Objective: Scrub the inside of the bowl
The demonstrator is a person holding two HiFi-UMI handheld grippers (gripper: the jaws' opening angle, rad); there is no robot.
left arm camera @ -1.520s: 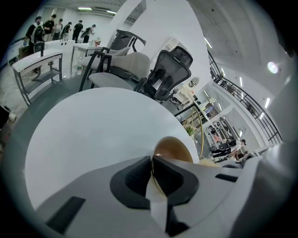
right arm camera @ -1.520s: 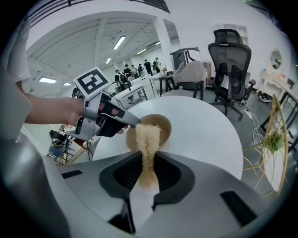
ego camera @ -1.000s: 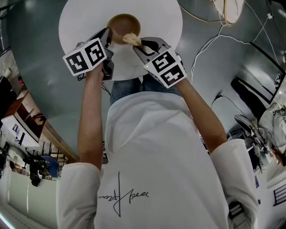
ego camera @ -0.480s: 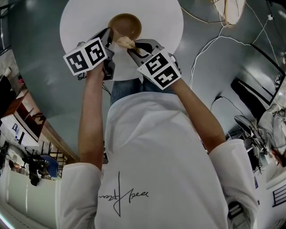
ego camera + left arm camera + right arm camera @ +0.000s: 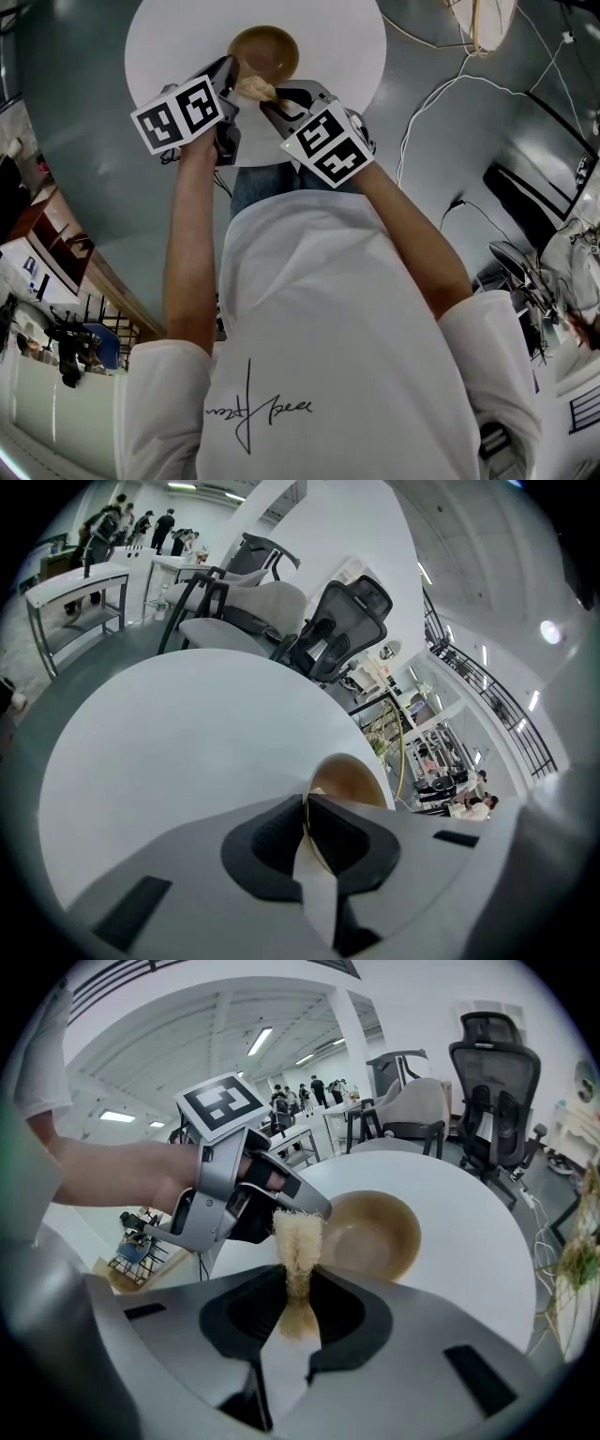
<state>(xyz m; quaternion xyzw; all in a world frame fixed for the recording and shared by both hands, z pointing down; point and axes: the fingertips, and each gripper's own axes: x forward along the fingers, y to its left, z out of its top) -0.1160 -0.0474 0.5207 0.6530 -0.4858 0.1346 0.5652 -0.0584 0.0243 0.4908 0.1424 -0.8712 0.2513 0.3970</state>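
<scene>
nearest, the right gripper [image 5: 298, 1290] is seen closed on a pale fibrous scrubber [image 5: 297, 1234], which is pinched by its lower end so that the tuft stands free ahead of the jaws. just beyond, the left gripper [image 5: 305, 825] is clamped on the near rim of the brown bowl [image 5: 373, 1232], which is set upright on the round white table [image 5: 487, 1241]. the tuft is held at the rim, close to the left jaws; whether the wall is touched cannot be told for sure. three risks are judged: the scrubber may be twisted out of its narrow pinch by a hard stroke, the left jaws may be struck, or the bowl may be levered from its rim grip and slid across the smooth top.
</scene>
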